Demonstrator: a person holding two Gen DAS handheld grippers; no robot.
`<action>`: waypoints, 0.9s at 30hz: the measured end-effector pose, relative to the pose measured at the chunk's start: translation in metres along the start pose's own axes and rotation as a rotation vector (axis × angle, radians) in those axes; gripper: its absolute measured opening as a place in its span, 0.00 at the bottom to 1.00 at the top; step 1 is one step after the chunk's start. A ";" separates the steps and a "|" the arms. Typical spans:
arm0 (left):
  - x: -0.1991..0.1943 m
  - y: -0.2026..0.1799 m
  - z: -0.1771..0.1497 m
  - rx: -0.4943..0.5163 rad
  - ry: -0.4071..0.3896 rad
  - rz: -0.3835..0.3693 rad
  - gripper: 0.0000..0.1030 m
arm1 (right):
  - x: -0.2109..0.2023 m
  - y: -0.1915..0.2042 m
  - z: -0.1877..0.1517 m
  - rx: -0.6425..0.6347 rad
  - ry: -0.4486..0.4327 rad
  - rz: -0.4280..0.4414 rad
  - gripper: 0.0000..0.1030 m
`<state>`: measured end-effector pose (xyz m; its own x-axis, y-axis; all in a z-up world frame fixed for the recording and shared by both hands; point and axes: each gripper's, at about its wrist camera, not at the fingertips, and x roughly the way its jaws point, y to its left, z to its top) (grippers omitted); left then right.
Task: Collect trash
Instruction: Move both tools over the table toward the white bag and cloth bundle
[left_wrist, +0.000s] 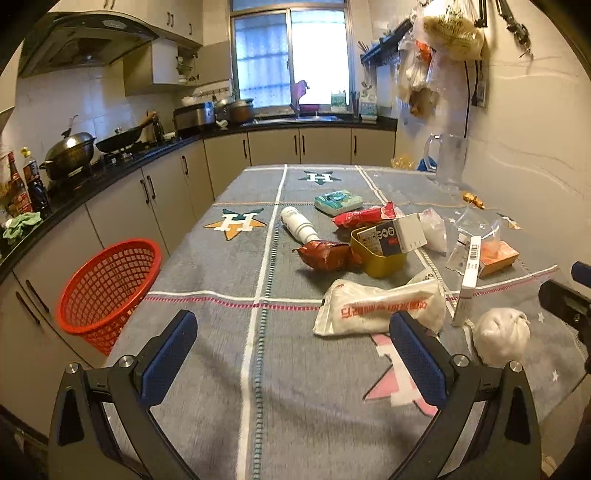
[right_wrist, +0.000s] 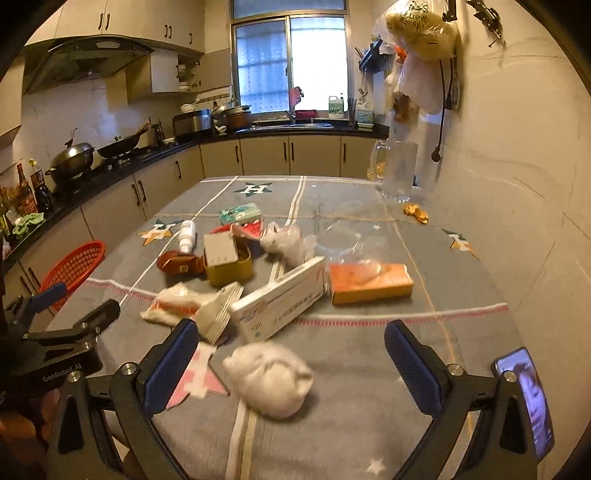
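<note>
Trash lies on the grey tablecloth (left_wrist: 207, 280): a crumpled white wad (left_wrist: 500, 338) (right_wrist: 269, 376), a white plastic packet with red print (left_wrist: 373, 308) (right_wrist: 177, 301), a long white box (right_wrist: 280, 299), an orange box (right_wrist: 369, 282), a yellow tin (left_wrist: 380, 256) (right_wrist: 229, 267), a brown wrapper (left_wrist: 325, 254), a white bottle (left_wrist: 299, 225) and a red wrapper (left_wrist: 364, 216). A red mesh basket (left_wrist: 109, 291) (right_wrist: 72, 269) stands on the floor left of the table. My left gripper (left_wrist: 293, 356) is open and empty above the cloth. My right gripper (right_wrist: 291, 363) is open, with the wad between its fingers.
A clear jug (right_wrist: 399, 171) and gold wrappers (right_wrist: 415, 214) sit at the far right by the wall. A teal tissue pack (left_wrist: 338, 201) lies further back. A phone (right_wrist: 526, 398) lies at the near right edge. Kitchen counters with pots (left_wrist: 70, 153) run along the left.
</note>
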<state>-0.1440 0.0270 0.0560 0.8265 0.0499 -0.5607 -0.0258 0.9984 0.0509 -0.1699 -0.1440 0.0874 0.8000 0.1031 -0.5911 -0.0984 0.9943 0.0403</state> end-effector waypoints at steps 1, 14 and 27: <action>-0.002 0.001 -0.003 -0.001 -0.004 0.004 1.00 | 0.000 0.002 -0.002 -0.008 -0.002 -0.010 0.96; -0.005 0.002 -0.016 0.001 -0.006 0.013 1.00 | 0.004 0.016 -0.009 -0.063 -0.005 -0.021 0.92; -0.002 0.002 -0.020 0.000 0.000 0.031 1.00 | 0.003 0.029 -0.015 -0.113 -0.017 -0.035 0.92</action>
<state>-0.1568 0.0295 0.0403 0.8250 0.0812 -0.5592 -0.0515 0.9963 0.0687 -0.1792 -0.1154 0.0748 0.8140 0.0697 -0.5766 -0.1356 0.9881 -0.0720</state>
